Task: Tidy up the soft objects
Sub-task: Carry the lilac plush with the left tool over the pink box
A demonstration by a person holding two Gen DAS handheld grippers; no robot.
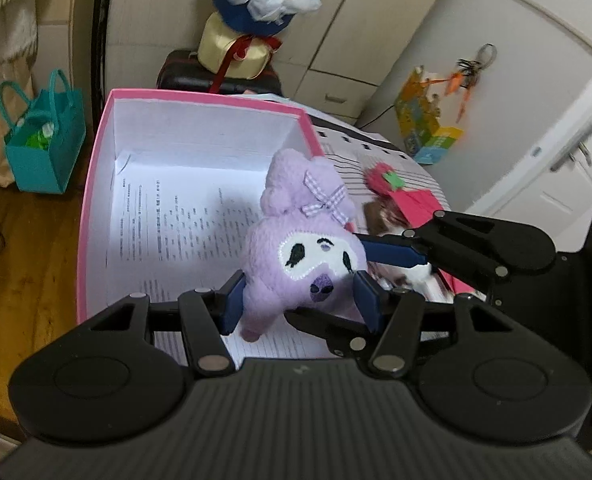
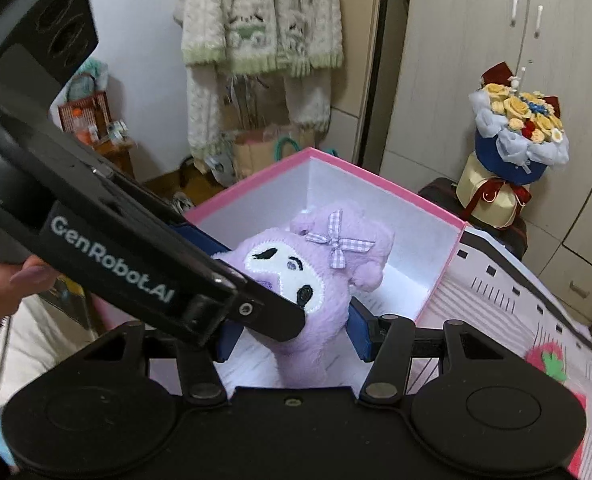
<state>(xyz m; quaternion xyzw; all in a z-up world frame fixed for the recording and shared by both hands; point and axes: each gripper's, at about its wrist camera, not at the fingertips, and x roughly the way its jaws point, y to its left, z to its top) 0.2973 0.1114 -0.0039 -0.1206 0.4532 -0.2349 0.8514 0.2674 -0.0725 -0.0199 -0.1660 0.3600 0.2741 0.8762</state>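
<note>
A purple plush toy [image 1: 296, 264] with a white face and a checked bow hangs over an open pink box [image 1: 96, 184]. The box is white inside, with a printed sheet on its floor. My left gripper [image 1: 300, 304] is shut on the plush's lower body. My right gripper [image 1: 356, 284] comes in from the right and is shut on the same toy. In the right wrist view the plush [image 2: 336, 264] sits between the right gripper [image 2: 294, 334] fingers, over the box [image 2: 376, 180]. The left gripper [image 2: 248, 276] crosses in from the left and hides part of the toy's face.
The box stands on a bed cover [image 2: 496, 280] with a strawberry print [image 2: 548, 360]. A flower bouquet [image 2: 520, 128] stands behind, a teal bag [image 1: 44, 140] on the wooden floor at left. A fluffy garment [image 2: 256, 40] hangs on the wall. A hand [image 2: 0, 292] holds the left gripper.
</note>
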